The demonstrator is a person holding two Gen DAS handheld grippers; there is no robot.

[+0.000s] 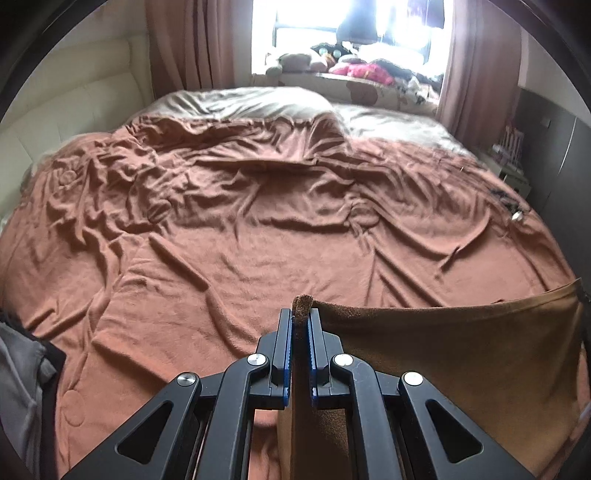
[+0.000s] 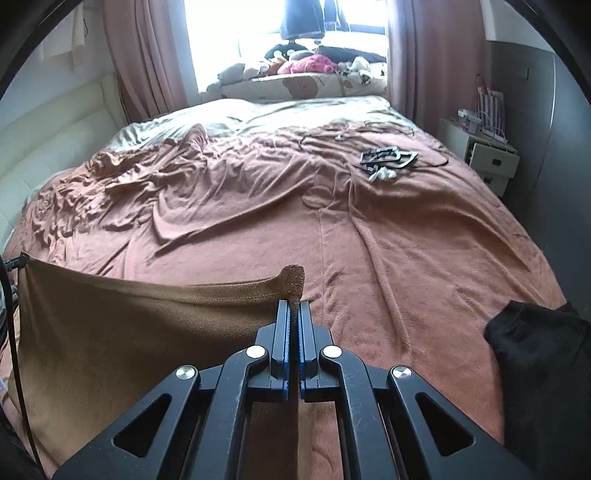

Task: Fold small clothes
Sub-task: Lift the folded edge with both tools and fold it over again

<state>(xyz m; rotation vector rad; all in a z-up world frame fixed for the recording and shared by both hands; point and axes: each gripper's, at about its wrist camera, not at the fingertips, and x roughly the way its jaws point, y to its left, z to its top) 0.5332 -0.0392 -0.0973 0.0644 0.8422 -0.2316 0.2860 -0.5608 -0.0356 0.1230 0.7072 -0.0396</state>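
Left wrist view: the left tool (image 1: pixel 302 318) is clamped on one top corner of a brown cloth (image 1: pixel 461 354), whose upper edge runs off toward 3 o'clock and hangs as a sheet over the near part of the bed (image 1: pixel 258 229). That sheet blocks the lower right of this view, hiding the blanket behind it. A grey and black garment (image 1: pixel 22 376) lies at 9 o'clock, at the bed's near-left edge. Cream pillows (image 1: pixel 243 101) sit at 12 o'clock before a bright window (image 1: pixel 332 22) with soft toys (image 1: pixel 354 66) on its sill, and pink curtains (image 1: pixel 192 44) hang on both sides.

In the right wrist view, the right tool (image 2: pixel 294 308) is pinched shut on the opposite top corner of the brown cloth (image 2: pixel 110 332), which here spreads toward 9 o'clock and covers the lower left. Only this view shows a black garment (image 2: pixel 539 354) at 3 o'clock on the bed (image 2: pixel 369 240), a dark metal frame-like object (image 2: pixel 388 157) with a thin cable at 1 o'clock on the blanket, and a white bedside cabinet (image 2: pixel 480 151) at 2 o'clock. A cream padded headboard (image 2: pixel 55 125) lines the bed's side at 10 o'clock.
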